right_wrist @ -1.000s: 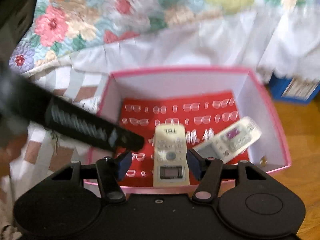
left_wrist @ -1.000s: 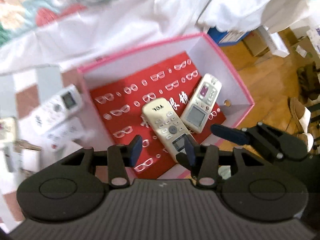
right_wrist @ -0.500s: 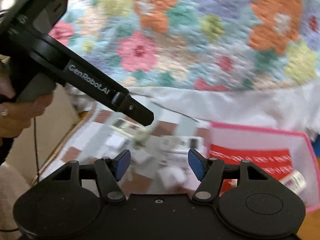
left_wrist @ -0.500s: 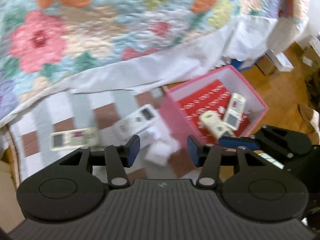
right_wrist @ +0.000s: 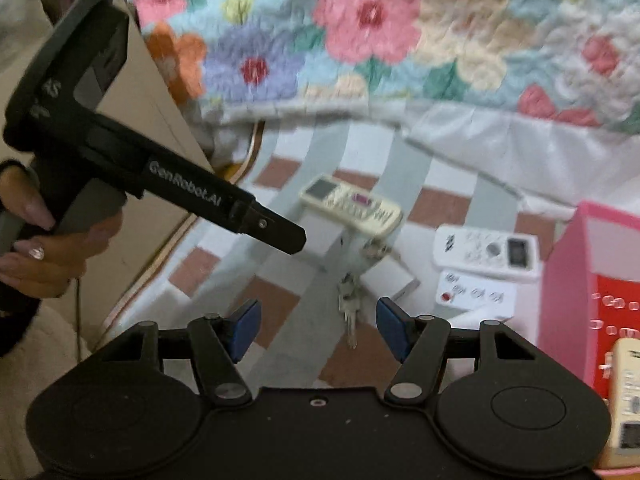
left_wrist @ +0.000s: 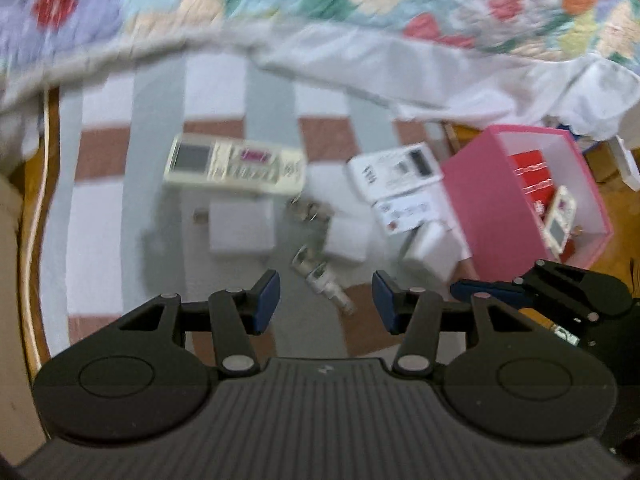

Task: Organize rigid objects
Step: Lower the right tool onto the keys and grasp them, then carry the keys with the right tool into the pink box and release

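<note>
Both grippers hang over a grey, white and brown checked mat, each empty. The left gripper has its blue pads parted at a middling gap; the right gripper stands somewhat wider. Just beyond both lies a small bunch of metal keys. Farther left rests a cream remote control, and a white remote control lies to the right, beside the pink cardboard box, which holds another cream remote.

The quilt is soft stitched cloth with flowers, and the checked mat looks like matt woven cloth. The cream remote is smooth plastic, the pink box matt cardboard, the keys dull metal.
</note>
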### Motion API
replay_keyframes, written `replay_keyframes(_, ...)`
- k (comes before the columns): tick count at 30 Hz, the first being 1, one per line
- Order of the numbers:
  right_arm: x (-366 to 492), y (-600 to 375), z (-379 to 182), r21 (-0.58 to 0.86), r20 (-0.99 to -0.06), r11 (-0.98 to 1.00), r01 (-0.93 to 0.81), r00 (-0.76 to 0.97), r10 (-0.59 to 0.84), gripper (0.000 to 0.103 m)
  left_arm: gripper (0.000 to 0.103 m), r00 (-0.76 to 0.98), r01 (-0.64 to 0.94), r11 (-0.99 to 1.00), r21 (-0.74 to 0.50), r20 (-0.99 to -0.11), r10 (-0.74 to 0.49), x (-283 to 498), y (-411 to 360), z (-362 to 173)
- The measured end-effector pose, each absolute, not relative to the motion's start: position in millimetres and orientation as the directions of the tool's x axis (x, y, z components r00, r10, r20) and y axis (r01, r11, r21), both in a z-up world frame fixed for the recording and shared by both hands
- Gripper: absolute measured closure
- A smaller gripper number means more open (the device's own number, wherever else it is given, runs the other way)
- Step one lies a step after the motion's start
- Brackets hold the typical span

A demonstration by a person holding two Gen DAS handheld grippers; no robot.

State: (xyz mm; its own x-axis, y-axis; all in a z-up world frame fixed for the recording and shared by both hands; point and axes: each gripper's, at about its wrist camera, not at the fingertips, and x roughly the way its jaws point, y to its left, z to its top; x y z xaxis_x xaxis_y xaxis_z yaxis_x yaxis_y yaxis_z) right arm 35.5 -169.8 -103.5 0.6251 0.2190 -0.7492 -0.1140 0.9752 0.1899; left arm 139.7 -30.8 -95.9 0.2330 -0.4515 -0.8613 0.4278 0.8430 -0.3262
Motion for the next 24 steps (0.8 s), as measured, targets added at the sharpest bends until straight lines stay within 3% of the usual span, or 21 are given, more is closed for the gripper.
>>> replay_keyframes(6,66.0,-151.5,-156.4,0.09,-0.812,0.981,-0.169,0.558,0.171,0.037,0.054,0.172,0.317,0.844,-0.432,-0.849,-0.499,149.4,-25.7,-150.1)
replay_keyframes(13,95.2,-157.1,-192.0,0.048,-0.823,0.996,-0.077,0.562,0.083,0.043,0.056,0.183,0.2,0.85,-0.487,-0.834,-0.52,155.3,-23.5,-191.4)
replay_keyframes(16,97.5,-149.9,-194.7,-0.012,-0.806,0.996,-0.091,0.59,0.044,0.055,0.059,0.193,0.178,0.841,-0.511,-0.82,-0.539,160.5,-23.4,-198.3)
replay_keyframes(17,97.4,-146.7,-194.1,-0.023,-0.806,0.995,-0.102,0.591,0.042,0.079,0.059,0.204,0.171,0.837,-0.52,-0.812,-0.547,161.9,-22.8,-198.3)
replay_keyframes(19,98.2,-140.9,-192.4,0.002,-0.811,0.995,-0.104,0.582,0.062,0.093,0.059,0.21,0.16,0.828,-0.538,-0.801,-0.561,165.0,-21.4,-198.3)
replay_keyframes(21,97.5,-135.6,-191.1,0.006,-0.812,0.996,-0.094,0.581,0.059,0.094,0.059,0.205,0.146,0.82,-0.553,-0.794,-0.572,166.7,-20.9,-201.0)
replay_keyframes(24,93.4,-141.8,-190.2,0.122,-0.8,0.992,-0.024,0.59,0.113,0.094,0.059,0.215,0.133,0.813,-0.567,-0.784,-0.582,166.2,-21.2,-202.8)
